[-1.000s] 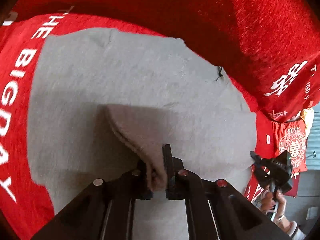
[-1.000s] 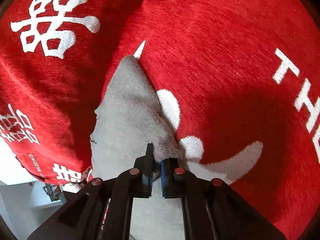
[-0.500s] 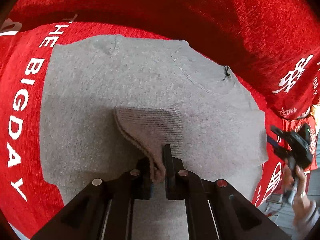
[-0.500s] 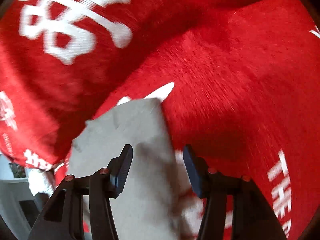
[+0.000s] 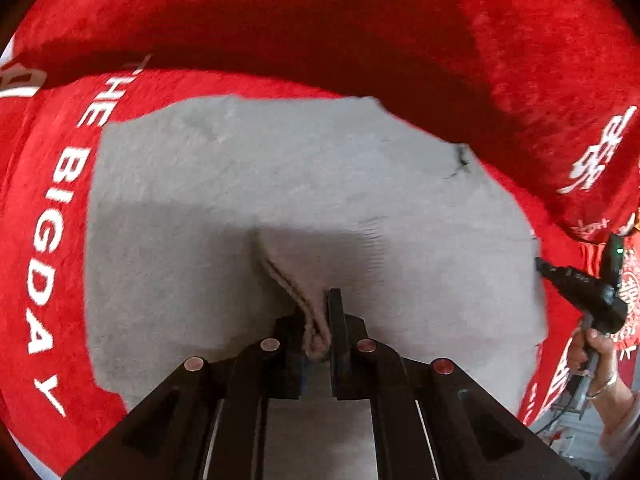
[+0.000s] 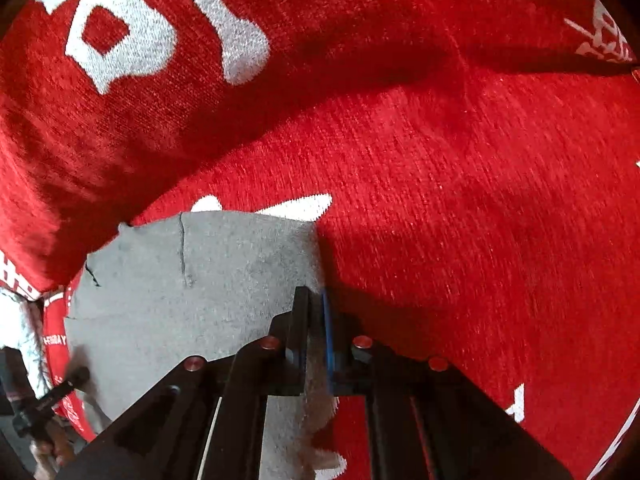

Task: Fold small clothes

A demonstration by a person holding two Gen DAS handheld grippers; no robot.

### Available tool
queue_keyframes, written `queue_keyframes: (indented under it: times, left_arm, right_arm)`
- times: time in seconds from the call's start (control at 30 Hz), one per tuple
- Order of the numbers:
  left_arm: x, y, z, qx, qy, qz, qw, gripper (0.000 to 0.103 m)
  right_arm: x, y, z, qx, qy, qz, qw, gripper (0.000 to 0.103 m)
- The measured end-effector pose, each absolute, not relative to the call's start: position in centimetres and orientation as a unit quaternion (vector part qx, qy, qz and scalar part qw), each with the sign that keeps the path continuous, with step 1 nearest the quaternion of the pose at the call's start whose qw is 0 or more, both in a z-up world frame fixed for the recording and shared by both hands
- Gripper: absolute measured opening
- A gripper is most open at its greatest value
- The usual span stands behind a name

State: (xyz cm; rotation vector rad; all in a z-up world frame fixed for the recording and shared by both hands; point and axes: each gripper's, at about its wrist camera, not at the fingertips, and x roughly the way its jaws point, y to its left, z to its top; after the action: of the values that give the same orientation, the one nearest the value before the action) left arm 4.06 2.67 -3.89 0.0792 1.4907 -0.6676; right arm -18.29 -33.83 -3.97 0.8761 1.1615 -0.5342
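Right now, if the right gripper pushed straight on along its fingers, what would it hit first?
Probably the grey garment whose edge the right gripper is already shut on, with the red cloth beneath; depth is unclear.

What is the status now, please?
Left claw shut on grey garment fold. Right claw shut on its edge. Garment on red blanket. Nothing blocking.
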Motion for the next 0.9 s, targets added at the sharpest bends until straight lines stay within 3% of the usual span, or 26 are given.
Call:
queue_keyframes:
  times: [0.2, 0.23, 0.27, 0.33, 0.6, 0.9]
  left_arm:
    - [4.7, 7.1, -3.0, 0.066, 0.664, -0.254, 0.700, 0.011]
    - [4.9, 7.9, -2.7, 0.068, 0.665, -0.247, 0.702, 0.011]
    - [5.1, 8.7, -2.4, 0.065, 0.665, -0.243, 0.703, 0.011]
    - [5.2, 9.7, -1.8, 0.061, 0.664, -0.242, 0.705, 0.011]
    - [5.2, 6.8, -1.9, 0.044, 0.672, -0.277, 0.685, 0.011]
    - [4.3, 4.4, -2.9, 0.050, 0.681, -0.286, 0.673, 0.012]
  right_arm:
    - [-22.0, -33.4, -1.7, 0.451, 0.517, -0.254, 0.682, 0.019]
    - [-22.6, -32.6, -1.1, 0.466, 0.508, -0.245, 0.681, 0.027]
    - [-23.5, -31.5, -0.3, 0.483, 0.500, -0.235, 0.679, 0.041]
    - [-24.6, -29.6, 0.3, 0.508, 0.491, -0.222, 0.672, 0.049]
    - [-26.0, -25.7, -3.1, 0.634, 0.436, -0.211, 0.603, 0.050]
    - [-25.9, -25.6, -3.3, 0.655, 0.408, -0.222, 0.596, 0.050]
